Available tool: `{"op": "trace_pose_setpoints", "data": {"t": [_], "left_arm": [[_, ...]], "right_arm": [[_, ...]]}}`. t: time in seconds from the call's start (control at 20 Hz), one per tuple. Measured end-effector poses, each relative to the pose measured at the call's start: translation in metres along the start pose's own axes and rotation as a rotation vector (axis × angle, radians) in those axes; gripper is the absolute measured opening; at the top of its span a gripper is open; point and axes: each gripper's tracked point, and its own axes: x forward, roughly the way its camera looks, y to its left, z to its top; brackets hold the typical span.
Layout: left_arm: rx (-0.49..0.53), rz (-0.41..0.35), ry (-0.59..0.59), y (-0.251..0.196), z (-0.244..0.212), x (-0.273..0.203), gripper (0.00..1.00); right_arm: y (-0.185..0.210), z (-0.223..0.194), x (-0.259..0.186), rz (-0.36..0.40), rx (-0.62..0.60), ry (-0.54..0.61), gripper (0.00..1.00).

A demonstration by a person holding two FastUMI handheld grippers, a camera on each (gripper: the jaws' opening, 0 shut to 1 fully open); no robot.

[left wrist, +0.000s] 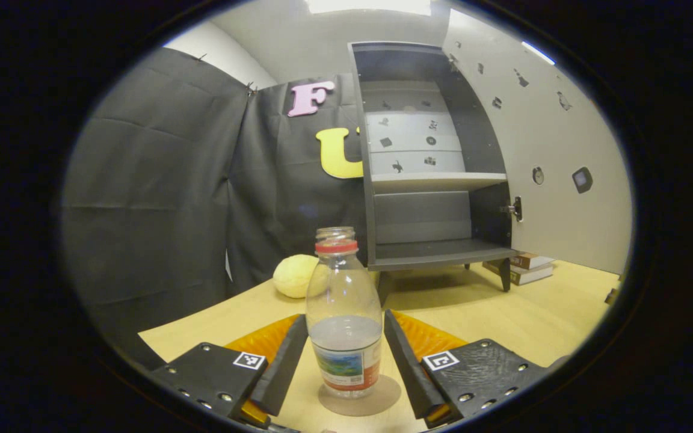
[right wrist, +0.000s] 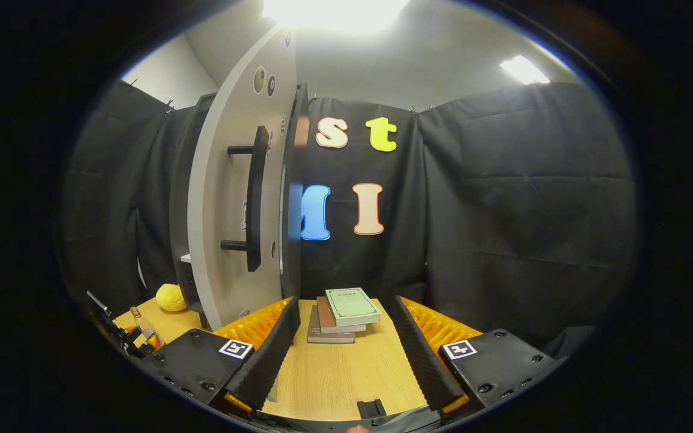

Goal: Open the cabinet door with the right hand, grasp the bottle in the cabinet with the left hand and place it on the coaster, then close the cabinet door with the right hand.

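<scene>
In the left gripper view, the bottle (left wrist: 344, 325) stands upright on the coaster (left wrist: 358, 396) at bottom centre, between the spread fingers of the left hand-held gripper (left wrist: 344, 361), which do not touch it. It should back straight out.

In the right gripper view, the right hand-held gripper (right wrist: 343, 355) is open and empty above the counter (right wrist: 346, 373). The cabinet door (right wrist: 232, 198) stands open at left, its handle (right wrist: 254, 198) the next thing to push.

The bottle (left wrist: 344, 319) stands upright on the round coaster (left wrist: 359, 397) near me on the table (left wrist: 515, 319), between the spread fingers of my left claw (left wrist: 344, 361), with gaps either side. It is clear plastic, uncapped, with a red neck ring, a coloured label and some water low down. Farther off to the right, the grey cabinet (left wrist: 428, 180) has bare shelves, its pale door (left wrist: 542, 144) swung wide open.
</scene>
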Motion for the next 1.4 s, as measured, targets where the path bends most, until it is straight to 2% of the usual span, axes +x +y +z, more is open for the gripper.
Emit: {"op": "trace_pose_setpoints", "data": {"t": [0.55,0.7,0.9,1.05,1.4], "left_arm": [[0.012,0.012,-0.002,-0.001,0.051,-0.035,0.77],[0.03,-0.01,-0.005,-0.008,0.08,-0.055,0.8],[0.062,-0.008,-0.022,-0.01,0.128,-0.092,0.77],[0.027,0.001,-0.053,-0.008,0.168,-0.114,0.77],[0.033,0.065,-0.11,0.025,0.227,-0.113,0.77]], "right_arm": [[-0.012,0.011,-0.006,0.024,0.071,-0.028,0.97],[-0.013,0.018,-0.006,0.042,0.092,-0.028,0.97],[-0.019,0.029,-0.001,0.063,0.145,-0.027,0.98],[-0.018,0.041,0.013,0.099,0.163,-0.02,0.99],[0.003,0.063,0.031,0.15,0.109,-0.001,0.98]]}}
